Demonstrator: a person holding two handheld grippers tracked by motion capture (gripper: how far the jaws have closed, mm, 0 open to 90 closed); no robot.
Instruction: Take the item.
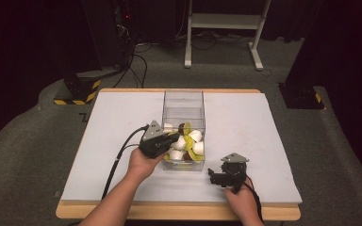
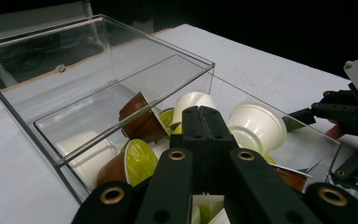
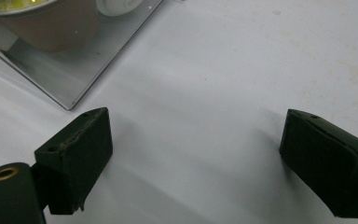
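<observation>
A clear plastic box [image 1: 184, 101] stands in the middle of the white table top, its near half holding several coffee capsules [image 1: 188, 143] in white, brown and yellow-green. My left gripper [image 1: 174, 137] reaches over the box's near left wall; its jaws [image 2: 205, 114] are shut flat against each other with nothing between them, just above a white capsule [image 2: 257, 127] and a brown capsule [image 2: 142, 122]. My right gripper [image 1: 215, 175] rests low on the table by the box's near right corner, jaws wide open [image 3: 196, 154] over bare table. The box corner [image 3: 70, 74] shows at the upper left of the right gripper view.
The white table top [image 1: 250, 127] has bare room left and right of the box. The box's far half [image 2: 98, 70] holds no capsules. The right gripper [image 2: 354, 121] shows close to the box's wall in the left gripper view. Table legs and cables lie on the floor beyond.
</observation>
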